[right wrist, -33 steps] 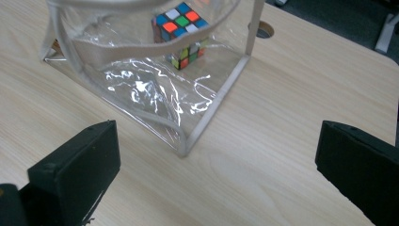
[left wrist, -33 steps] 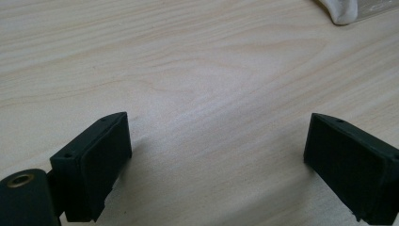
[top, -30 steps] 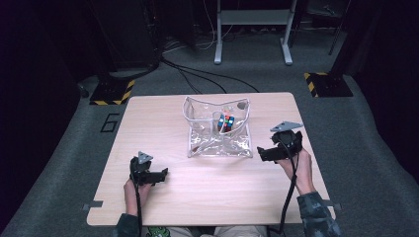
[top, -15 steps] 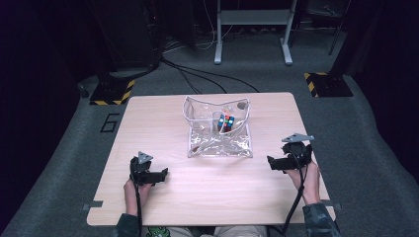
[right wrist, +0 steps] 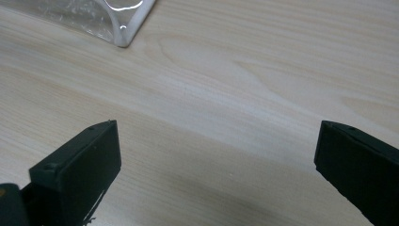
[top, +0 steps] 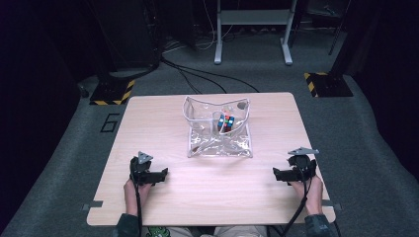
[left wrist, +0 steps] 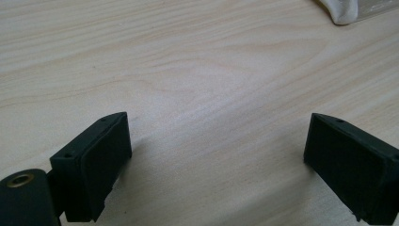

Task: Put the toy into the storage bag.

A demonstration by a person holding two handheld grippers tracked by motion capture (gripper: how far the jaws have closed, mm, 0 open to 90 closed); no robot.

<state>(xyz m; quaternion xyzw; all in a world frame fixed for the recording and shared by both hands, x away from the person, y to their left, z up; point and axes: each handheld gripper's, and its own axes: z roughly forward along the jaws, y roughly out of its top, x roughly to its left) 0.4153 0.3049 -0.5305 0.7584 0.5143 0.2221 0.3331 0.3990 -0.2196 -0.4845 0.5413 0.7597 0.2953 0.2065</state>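
The right gripper (top: 286,174) has drawn back toward the table's (top: 148,128) near right corner, both it and the left gripper (top: 154,174) gaping empty, while the clear pouch (top: 217,143) mid-table, cube (top: 226,122) inside, looks light, floppy, slippery—best pinched at its white rim.

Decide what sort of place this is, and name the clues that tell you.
Probably a lab or recording workspace, not a home: a lone table on grey carpet, hazard-striped stand bases beside it, cables across the floor, and a metal frame behind.
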